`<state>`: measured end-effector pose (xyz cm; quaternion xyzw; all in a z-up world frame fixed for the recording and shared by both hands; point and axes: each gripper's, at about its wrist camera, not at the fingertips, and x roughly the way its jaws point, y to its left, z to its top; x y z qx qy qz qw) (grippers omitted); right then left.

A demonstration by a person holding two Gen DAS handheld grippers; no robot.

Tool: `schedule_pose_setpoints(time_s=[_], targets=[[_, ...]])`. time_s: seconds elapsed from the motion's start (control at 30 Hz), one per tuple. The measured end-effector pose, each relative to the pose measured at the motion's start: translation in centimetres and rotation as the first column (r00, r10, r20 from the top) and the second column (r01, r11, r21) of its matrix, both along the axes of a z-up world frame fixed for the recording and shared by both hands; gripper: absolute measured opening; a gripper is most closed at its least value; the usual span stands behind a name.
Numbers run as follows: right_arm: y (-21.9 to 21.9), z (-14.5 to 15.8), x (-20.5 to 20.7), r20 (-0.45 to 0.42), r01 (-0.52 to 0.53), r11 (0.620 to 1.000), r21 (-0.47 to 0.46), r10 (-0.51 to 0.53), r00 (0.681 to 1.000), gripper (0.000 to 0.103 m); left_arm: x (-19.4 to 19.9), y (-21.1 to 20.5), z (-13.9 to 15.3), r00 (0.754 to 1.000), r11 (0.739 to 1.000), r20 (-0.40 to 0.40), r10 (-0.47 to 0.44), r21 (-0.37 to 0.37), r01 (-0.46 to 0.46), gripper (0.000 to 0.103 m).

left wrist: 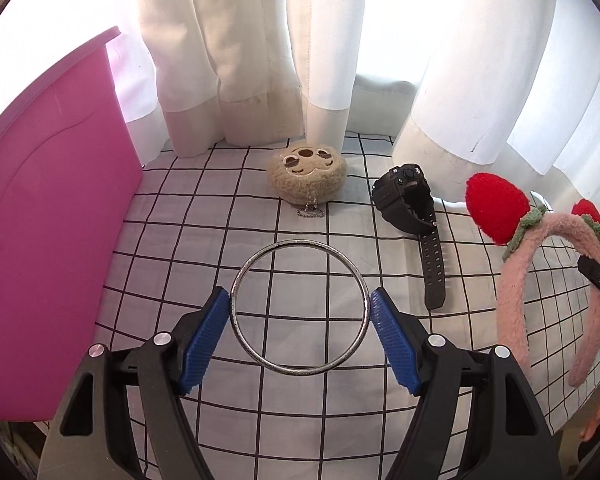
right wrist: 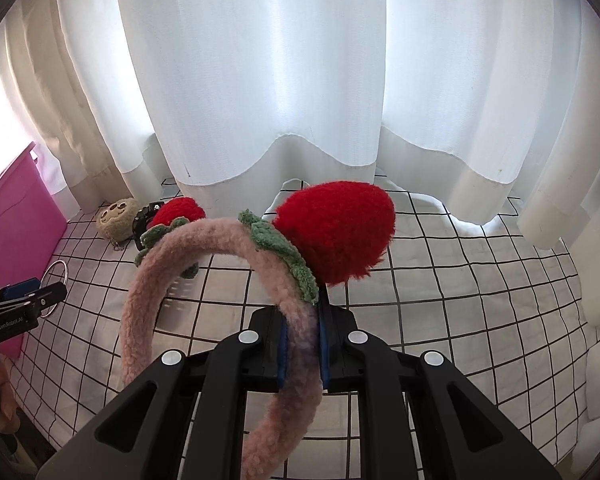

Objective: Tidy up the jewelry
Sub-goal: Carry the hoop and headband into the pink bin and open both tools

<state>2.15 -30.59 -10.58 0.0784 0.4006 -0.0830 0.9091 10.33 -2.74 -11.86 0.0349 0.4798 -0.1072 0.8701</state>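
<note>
Spreading across both views, the checked cloth [left wrist: 308, 368] covers the work surface, with white curtains [left wrist: 260, 60] hanging along its far edge from ten to two o'clock. At nine o'clock in the left wrist view stands the pink bin [left wrist: 48, 240], tall and close, its wall right beside the cloth's edge; it looks the likely place for sorted pieces, though its inside is hidden.

Next in size, the fuzzy pink headband [right wrist: 148, 292] with red strawberry ears is lifted off the cloth, its band pinched in the narrow jaws of the right gripper [right wrist: 303, 354]. The left gripper [left wrist: 300, 336] stands wide, its blue pads pressing the two sides of a silver bangle [left wrist: 299, 306], which appears raised above the cloth.

Left on the cloth are the plush charm [left wrist: 306, 176] at twelve o'clock, near the curtain hem, and the black watch [left wrist: 410, 216] at one o'clock, strap trailing toward the near side.

As a judgement, the task is early to midway: two pieces are in hand but not yet stowed, two wait untouched.

Open cloth lies to the right, at three o'clock in the right wrist view. Toward the bin the room narrows, and the two grippers sit near each other there, so the headband could brush the left gripper.
</note>
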Motion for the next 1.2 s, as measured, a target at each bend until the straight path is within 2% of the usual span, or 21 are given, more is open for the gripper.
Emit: schedule_pose_setpoints(time_s=[0.47,0.7,0.9,1.07,1.2], targets=[[4.1,6.7,0.2,0.137,-0.107,0.994,-0.028,0.110,0.984,0.012,-0.8,2.0,7.7,0.991,0.998,0.135,0.015,-0.058,-0.007,0.070],[7.5,10.2,2.1,0.218,-0.196,0.979,-0.049,0.202,0.955,0.012,-1.2,5.5,12.1,0.974,0.992,0.208,0.091,-0.101,-0.071,0.070],[11.5,13.3,4.3,0.280,-0.294,0.953,-0.073,0.302,0.911,0.012,-1.5,10.4,16.3,0.941,0.979,0.281,0.190,-0.128,-0.160,0.070],[16.2,15.2,6.5,0.321,-0.397,0.913,-0.098,0.406,0.856,0.012,-1.5,15.7,18.8,0.896,0.956,0.336,0.291,-0.125,-0.264,0.070],[20.6,16.0,8.5,0.330,-0.477,0.873,-0.104,0.483,0.811,0.012,-1.3,19.8,19.5,0.860,0.930,0.354,0.367,-0.116,-0.349,0.070]])
